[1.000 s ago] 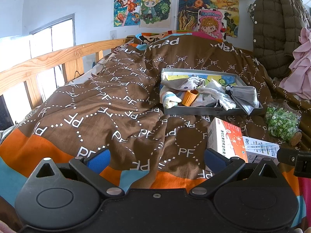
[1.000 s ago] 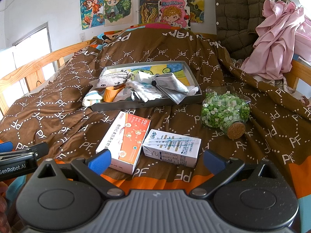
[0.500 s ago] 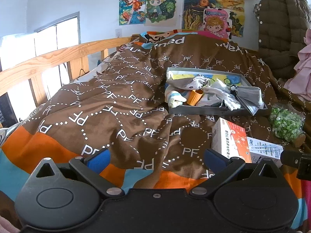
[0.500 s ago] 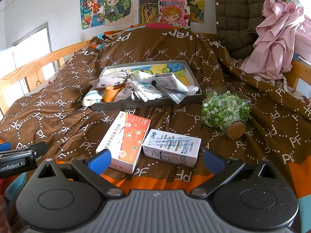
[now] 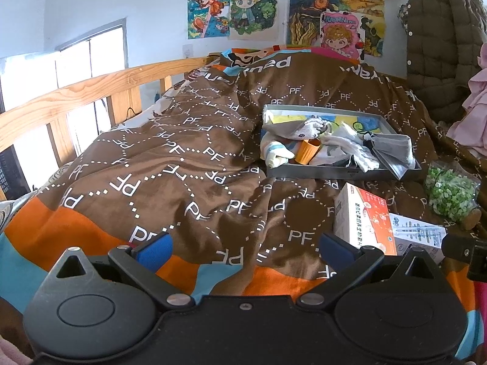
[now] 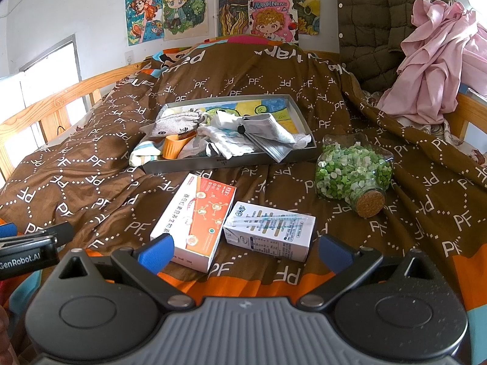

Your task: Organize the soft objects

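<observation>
Left gripper (image 5: 243,251): jaws spread wide, holding nothing.
Right gripper (image 6: 245,251): jaws spread wide, empty, just behind two boxes (image 6: 194,220).
Soft things (image 6: 225,140): piled in the gray tray (image 6: 225,161), far ahead of both jaws.
Jar (image 6: 353,173): lies right of the tray.

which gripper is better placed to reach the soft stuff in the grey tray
Right, probably. The right gripper faces the grey tray of socks and cloths almost head-on; from the left gripper it sits off to the right. Both jaws are open.
</observation>
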The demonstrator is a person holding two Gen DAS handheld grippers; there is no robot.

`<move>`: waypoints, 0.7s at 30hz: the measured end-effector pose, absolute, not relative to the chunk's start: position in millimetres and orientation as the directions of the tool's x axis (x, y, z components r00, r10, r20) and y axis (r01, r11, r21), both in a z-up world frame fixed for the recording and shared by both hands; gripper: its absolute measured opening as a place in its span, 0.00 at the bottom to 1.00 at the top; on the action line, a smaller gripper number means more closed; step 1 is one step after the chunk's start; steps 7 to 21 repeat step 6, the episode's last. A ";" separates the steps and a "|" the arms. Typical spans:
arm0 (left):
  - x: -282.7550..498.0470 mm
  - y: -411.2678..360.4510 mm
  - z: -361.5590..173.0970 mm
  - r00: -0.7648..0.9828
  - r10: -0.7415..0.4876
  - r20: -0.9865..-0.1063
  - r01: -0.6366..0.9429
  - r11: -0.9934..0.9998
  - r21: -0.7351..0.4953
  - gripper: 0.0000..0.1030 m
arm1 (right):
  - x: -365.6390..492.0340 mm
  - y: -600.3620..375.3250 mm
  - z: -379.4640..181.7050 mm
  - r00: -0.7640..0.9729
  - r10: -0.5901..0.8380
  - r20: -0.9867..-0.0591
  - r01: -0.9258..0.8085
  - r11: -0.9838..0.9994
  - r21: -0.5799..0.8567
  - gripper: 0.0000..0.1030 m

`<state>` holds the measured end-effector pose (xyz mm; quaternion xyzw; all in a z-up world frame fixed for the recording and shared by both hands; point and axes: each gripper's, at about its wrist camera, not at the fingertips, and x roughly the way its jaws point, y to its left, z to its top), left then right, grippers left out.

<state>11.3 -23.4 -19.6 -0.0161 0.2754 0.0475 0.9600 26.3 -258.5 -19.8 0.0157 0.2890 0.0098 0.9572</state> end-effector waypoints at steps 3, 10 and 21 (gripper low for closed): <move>11.0 -23.7 -19.0 0.846 0.076 -0.527 -0.093 0.996 -0.007 0.99 | 26.3 -258.5 -19.8 0.832 0.028 -0.553 -0.010 0.999 0.035 1.00; 14.7 -26.3 -17.4 0.847 0.077 -0.526 -0.092 0.996 -0.003 0.99 | 26.3 -258.5 -19.7 0.832 0.028 -0.553 -0.010 0.999 0.036 1.00; 14.7 -26.3 -17.4 0.847 0.077 -0.526 -0.092 0.996 -0.003 0.99 | 26.3 -258.5 -19.7 0.832 0.028 -0.553 -0.010 0.999 0.036 1.00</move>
